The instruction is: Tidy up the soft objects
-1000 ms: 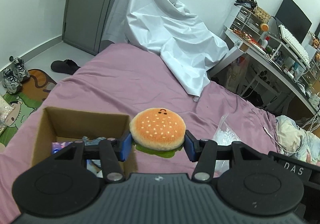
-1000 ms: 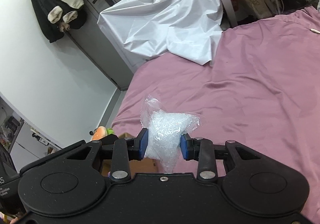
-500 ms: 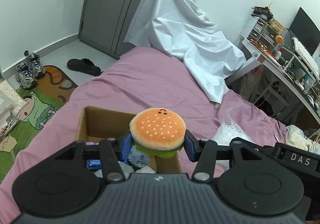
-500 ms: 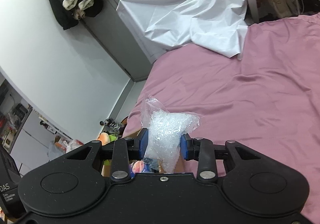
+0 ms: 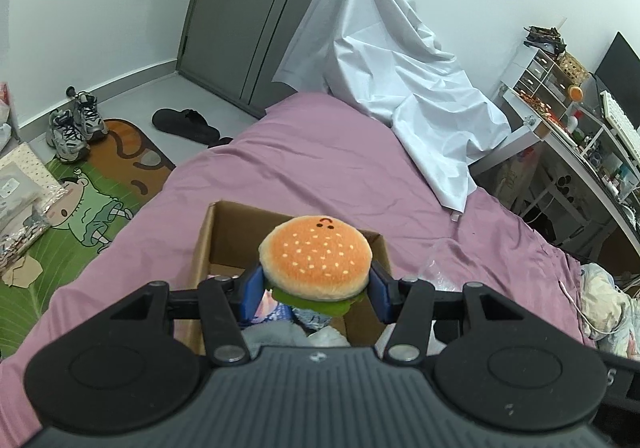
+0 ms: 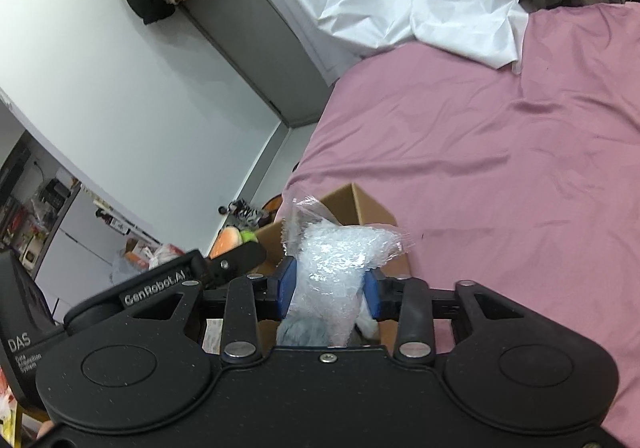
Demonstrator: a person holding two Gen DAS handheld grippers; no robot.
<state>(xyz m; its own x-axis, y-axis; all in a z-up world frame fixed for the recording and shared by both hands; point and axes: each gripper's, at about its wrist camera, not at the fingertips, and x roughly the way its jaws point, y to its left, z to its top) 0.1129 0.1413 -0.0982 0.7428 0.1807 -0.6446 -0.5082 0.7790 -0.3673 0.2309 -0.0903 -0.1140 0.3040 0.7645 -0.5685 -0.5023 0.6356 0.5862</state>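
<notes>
My left gripper (image 5: 316,294) is shut on a plush hamburger (image 5: 315,262) with an orange bun and green lettuce, held above an open cardboard box (image 5: 208,236) on the purple bed. Soft items lie in the box under the burger. My right gripper (image 6: 330,290) is shut on a clear plastic bag of white filling (image 6: 332,268), held over the same box (image 6: 360,205). The burger and the left gripper also show at the left of the right wrist view (image 6: 230,240).
A purple sheet (image 5: 320,167) covers the bed. A white cloth (image 5: 400,87) drapes over something at the bed's far end. A cartoon mat (image 5: 100,191), sneakers (image 5: 74,125) and a slipper lie on the floor at left. A cluttered desk (image 5: 580,135) stands at right.
Both grippers moved over the cardboard box, which now sits right beneath the burger and the bag. Both grips stayed shut.
</notes>
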